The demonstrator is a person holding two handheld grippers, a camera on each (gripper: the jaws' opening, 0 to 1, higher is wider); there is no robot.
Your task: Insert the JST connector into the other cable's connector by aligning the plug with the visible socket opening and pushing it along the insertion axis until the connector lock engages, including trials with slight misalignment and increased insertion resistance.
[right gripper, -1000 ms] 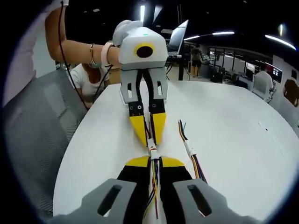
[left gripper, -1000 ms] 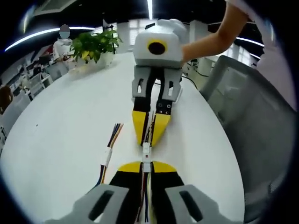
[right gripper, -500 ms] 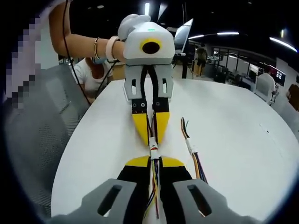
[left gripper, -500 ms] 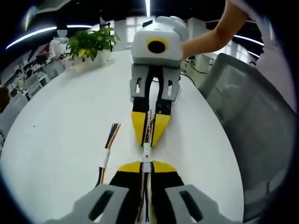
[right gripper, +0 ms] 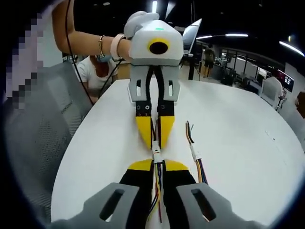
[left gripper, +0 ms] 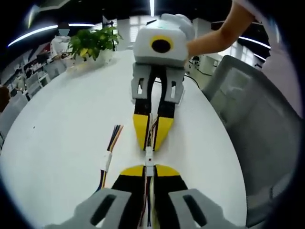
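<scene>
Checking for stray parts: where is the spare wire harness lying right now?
In the left gripper view the spare wire harness lies on the white table, left of the left gripper; in the right gripper view, right of the right gripper.

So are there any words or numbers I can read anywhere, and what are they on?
None: no readable text anywhere.
The left gripper, right gripper, white connectors and spare cable carry no readable lettering.
The far screens are too small and blurred to read.

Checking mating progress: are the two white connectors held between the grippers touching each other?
Touching. In the left gripper view, the left gripper's connector and the right gripper's connector meet end to end, no gap.
</scene>
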